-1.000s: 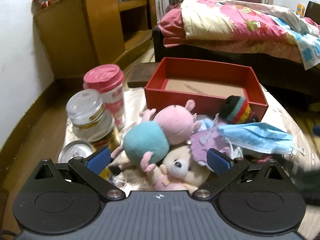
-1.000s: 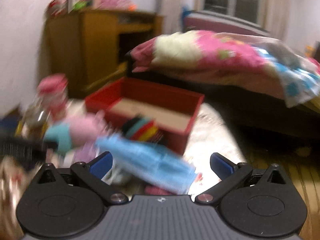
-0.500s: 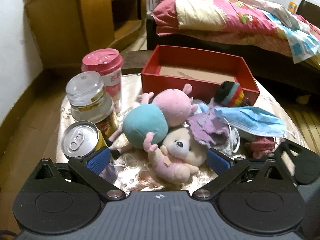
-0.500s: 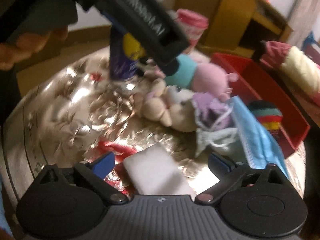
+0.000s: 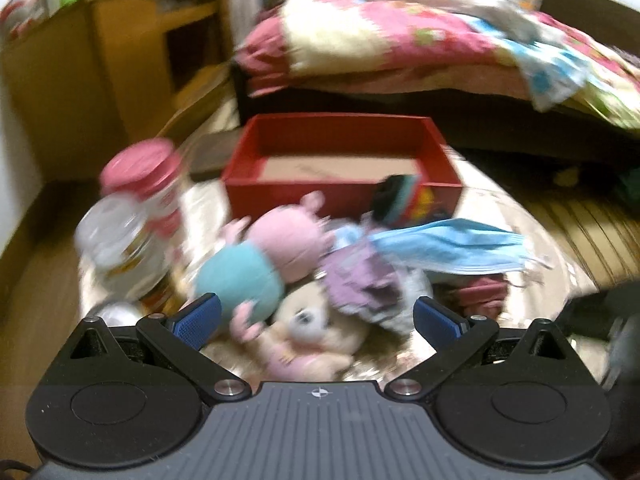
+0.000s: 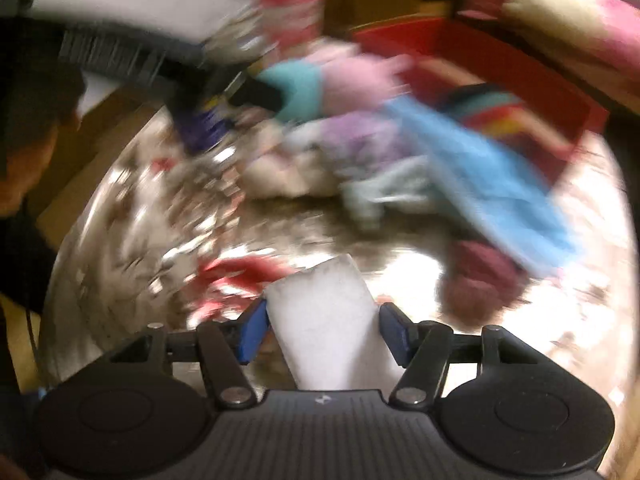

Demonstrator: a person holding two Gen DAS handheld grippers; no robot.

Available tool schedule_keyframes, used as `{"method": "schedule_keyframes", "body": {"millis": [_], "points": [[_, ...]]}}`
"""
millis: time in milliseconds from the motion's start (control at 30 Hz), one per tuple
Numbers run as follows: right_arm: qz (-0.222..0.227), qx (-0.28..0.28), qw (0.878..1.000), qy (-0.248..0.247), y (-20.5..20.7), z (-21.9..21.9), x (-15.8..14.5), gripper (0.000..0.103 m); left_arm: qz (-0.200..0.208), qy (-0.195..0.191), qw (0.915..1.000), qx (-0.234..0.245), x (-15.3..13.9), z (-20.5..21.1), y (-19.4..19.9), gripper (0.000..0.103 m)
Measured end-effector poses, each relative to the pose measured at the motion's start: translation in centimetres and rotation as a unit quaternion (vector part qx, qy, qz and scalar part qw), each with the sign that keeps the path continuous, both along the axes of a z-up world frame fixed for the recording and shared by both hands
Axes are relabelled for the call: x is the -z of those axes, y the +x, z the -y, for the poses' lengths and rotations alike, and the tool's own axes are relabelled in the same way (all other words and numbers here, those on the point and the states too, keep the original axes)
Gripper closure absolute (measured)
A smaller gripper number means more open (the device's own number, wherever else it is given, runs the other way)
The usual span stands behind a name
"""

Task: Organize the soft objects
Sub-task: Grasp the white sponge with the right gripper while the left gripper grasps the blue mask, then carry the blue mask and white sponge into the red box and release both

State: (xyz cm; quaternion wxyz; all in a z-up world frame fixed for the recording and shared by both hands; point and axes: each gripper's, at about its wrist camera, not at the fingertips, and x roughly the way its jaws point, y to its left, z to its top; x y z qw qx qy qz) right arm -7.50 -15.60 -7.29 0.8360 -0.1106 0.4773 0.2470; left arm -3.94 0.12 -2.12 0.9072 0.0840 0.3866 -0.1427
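On the shiny round table [image 6: 132, 216] lies a white foam block [image 6: 328, 320]; it sits between the closing jaws of my right gripper [image 6: 320, 332], and both blue pads touch its sides. My left gripper [image 5: 316, 320] hangs open just over a pile of soft things: a pink and teal plush [image 5: 260, 264], a cream bear [image 5: 316, 328], a purple cloth [image 5: 360, 284] and a blue face mask [image 5: 448, 250]. Against the front wall of the red box [image 5: 340, 196] rests a striped knitted ball [image 5: 400, 200]. Both views are blurred.
A pink-lidded cup [image 5: 148, 176] and a glass jar [image 5: 120, 240] stand at the table's left. A dark red soft lump [image 6: 480, 276] lies under the mask. Beyond the box are a bed [image 5: 400, 40] and a wooden cabinet [image 5: 100, 60]. A hand [image 6: 24, 160] shows at left.
My right gripper has swung down to the table and drawn its jaws in around the white foam block. The left view has tipped and shifted slightly; its gripper stays open.
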Motion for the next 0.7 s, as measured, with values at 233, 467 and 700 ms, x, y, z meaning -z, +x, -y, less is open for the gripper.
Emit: {"method": "schedule_keyframes", "body": {"millis": [233,467,700], "points": [[0.028,0.184,0.981,0.051,2.2,8.8,-2.6,0.064,0.025,0.044,0.9906,0.127,0.8,7.0,2.3,0.006],[0.027,0.234,0.967,0.094,2.6,12.0,-3.9,0.063,-0.021,0.068,0.9769,0.202,2.6,10.5,7.4,0.030],[0.028,0.259,0.957,0.128,2.9,13.0,-4.6,0.062,-0.126,0.094,0.9626,0.221,7.1,12.0,8.4,0.079]]}}
